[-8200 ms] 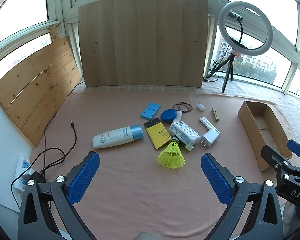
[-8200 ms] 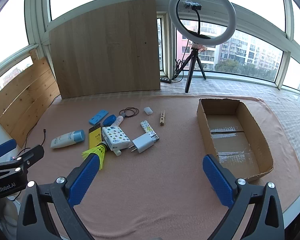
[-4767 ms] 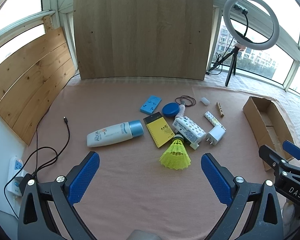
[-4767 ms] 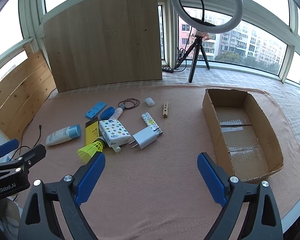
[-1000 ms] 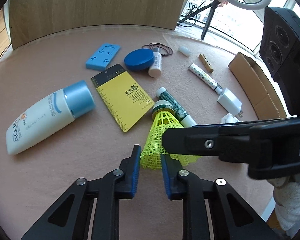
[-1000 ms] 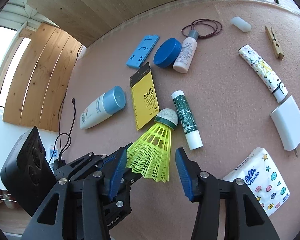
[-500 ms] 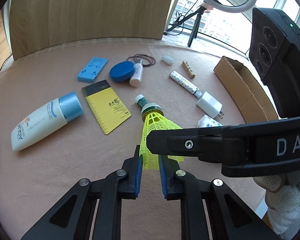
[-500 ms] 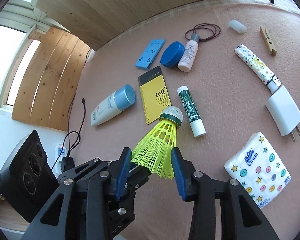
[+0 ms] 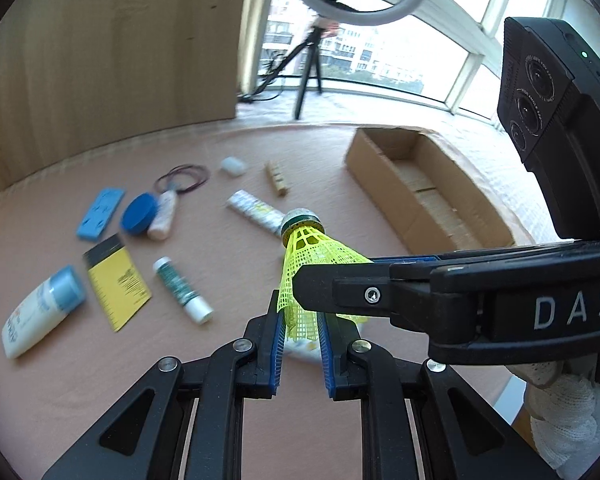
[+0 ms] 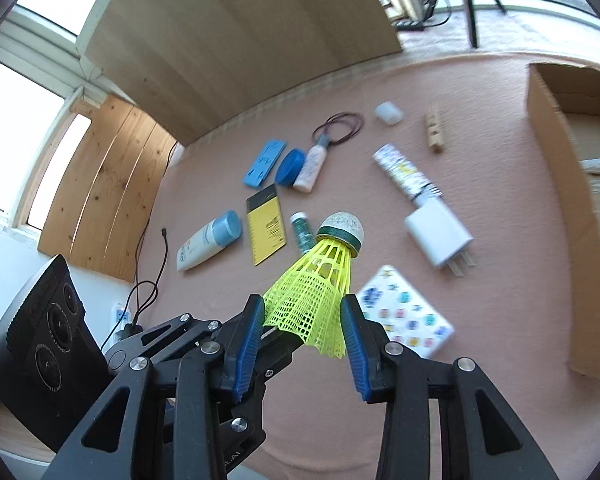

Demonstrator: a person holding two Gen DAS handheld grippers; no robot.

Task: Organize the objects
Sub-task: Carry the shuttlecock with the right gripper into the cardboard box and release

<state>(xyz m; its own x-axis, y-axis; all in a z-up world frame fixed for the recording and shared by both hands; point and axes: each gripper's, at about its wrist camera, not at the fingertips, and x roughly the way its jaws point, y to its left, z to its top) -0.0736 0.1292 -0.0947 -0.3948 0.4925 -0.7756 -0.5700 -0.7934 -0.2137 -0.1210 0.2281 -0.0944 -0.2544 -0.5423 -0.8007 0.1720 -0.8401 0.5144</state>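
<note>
One shuttlecock (image 9: 314, 258) lifted off the cloth by two claws.

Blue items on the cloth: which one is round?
The blue round lid, a disc lying between the flat rectangular blue holder and the small pink-white bottle. The sunscreen bottle only has a light-blue cap.
</note>
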